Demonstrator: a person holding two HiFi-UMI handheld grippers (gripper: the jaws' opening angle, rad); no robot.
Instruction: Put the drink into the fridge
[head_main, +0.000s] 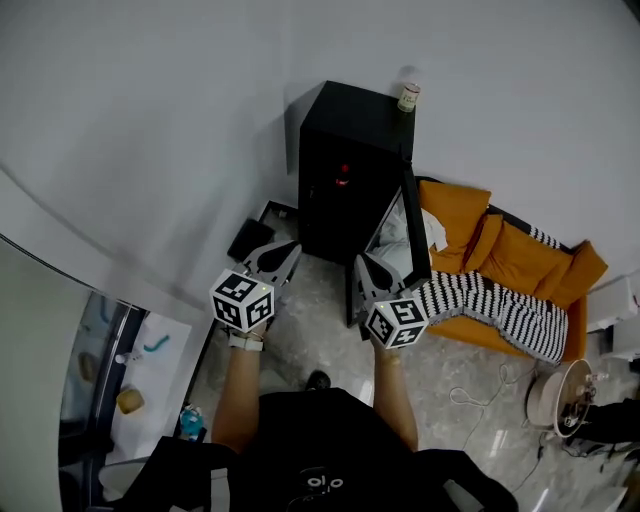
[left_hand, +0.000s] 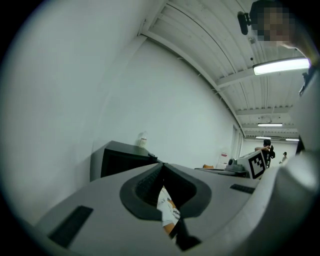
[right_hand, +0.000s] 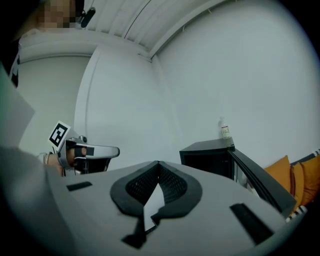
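Observation:
The drink, a small clear bottle (head_main: 408, 97) with a label, stands upright on the top right corner of a black mini fridge (head_main: 345, 170). The fridge's door (head_main: 410, 235) is swung open to the right. Both grippers hover in front of the fridge, apart from it and empty. My left gripper (head_main: 288, 256) is shut, and the jaws meet at their tips in the left gripper view (left_hand: 161, 166). My right gripper (head_main: 364, 268) is shut too (right_hand: 158, 164). The bottle (left_hand: 143, 140) (right_hand: 225, 130) stands far ahead of the jaws in both gripper views.
An orange sofa (head_main: 520, 258) with a black-and-white striped blanket (head_main: 495, 305) sits right of the fridge. A white fan (head_main: 562, 397) and cables lie on the floor at the right. A dark flat item (head_main: 250, 240) lies left of the fridge. A glass shelf (head_main: 130, 370) holds small things at lower left.

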